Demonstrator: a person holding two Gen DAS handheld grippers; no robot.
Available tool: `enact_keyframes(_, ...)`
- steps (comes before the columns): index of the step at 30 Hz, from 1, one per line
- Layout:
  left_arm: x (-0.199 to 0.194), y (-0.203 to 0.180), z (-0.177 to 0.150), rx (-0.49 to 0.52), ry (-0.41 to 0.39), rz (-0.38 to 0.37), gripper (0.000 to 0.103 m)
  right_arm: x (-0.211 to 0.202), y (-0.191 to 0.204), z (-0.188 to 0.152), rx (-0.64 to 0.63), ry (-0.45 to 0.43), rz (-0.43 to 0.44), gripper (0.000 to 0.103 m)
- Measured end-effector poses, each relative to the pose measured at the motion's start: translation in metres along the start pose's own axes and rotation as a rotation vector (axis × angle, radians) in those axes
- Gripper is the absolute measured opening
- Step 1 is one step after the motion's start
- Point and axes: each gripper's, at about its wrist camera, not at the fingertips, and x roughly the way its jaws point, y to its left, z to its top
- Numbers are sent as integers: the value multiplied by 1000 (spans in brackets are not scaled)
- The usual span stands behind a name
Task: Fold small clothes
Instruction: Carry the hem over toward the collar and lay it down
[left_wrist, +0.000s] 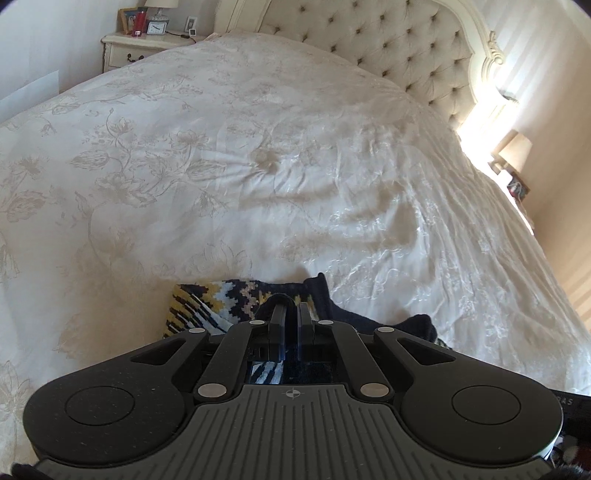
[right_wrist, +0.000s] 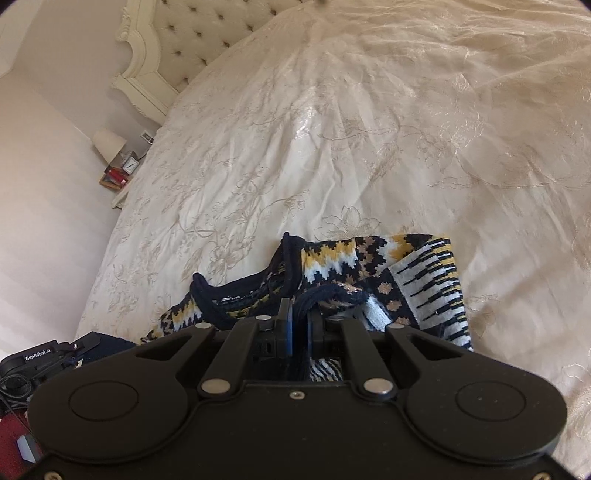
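On the cream floral bedspread (left_wrist: 229, 155), near the bed's close edge, lies a navy knit sweater (right_wrist: 373, 273) patterned in yellow, white and tan zigzags. The left claw (left_wrist: 291, 308) is pinched fully together on a dark fold of it, and the right claw (right_wrist: 298, 315) is likewise clamped narrowly on a navy ribbed edge. In the right wrist view, the other gripper's body at the far left reads "GenRoboAI" (right_wrist: 36, 357); far off beside the tufted headboard (left_wrist: 369, 33) a nightstand (left_wrist: 129, 48) carries a small clock (left_wrist: 157, 27), its face too small to read.
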Motion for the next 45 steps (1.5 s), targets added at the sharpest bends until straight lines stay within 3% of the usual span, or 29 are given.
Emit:
enact_keyframes(5,34,9,6,1,55,35,8,34,-7,12,22,39,-35,22)
enact_keyframes(9,53,16,15,-1,51,79,9,56,-12,20,9,64,-60,24)
enact_keyframes(12,60,20,25,-5,47,94,9,67,-16,23,8,68,-61,37)
enact_keyframes(14,61,18,30,11,40,100,9,69,-18,25,6,41,-69,54)
enact_keyframes(16,60,12,33,51,32,97,9,68,-20,28,11,4,-70,61)
enact_keyframes(19,54,-4,29,112,33,78,12,61,-15,32,-17,-32,-87,62)
enact_keyframes(20,52,-10,26,130,37,67,22,58,-11,32,-37,-42,-92,62)
enact_keyframes(22,48,-24,16,166,45,36,31,52,-1,30,-92,-59,-104,62)
enact_keyframes(27,52,-59,-19,259,116,-12,32,43,33,9,-293,-54,-125,65)
enact_keyframes(29,57,-67,-33,284,147,-20,33,46,44,-2,-359,-23,-110,72)
enact_keyframes(34,75,-71,-55,368,211,42,37,69,56,-26,-470,95,-100,75)
enact_keyframes(37,83,-58,-57,363,229,78,41,87,56,-30,-508,151,-121,76)
enact_keyframes(40,89,-45,-52,348,236,87,56,104,51,-22,-531,174,-144,78)
enact_keyframes(43,95,-38,-47,347,232,120,57,116,48,-10,-548,181,-169,83)
enact_keyframes(45,101,-33,-43,313,265,103,58,123,47,-3,-558,179,-187,85)
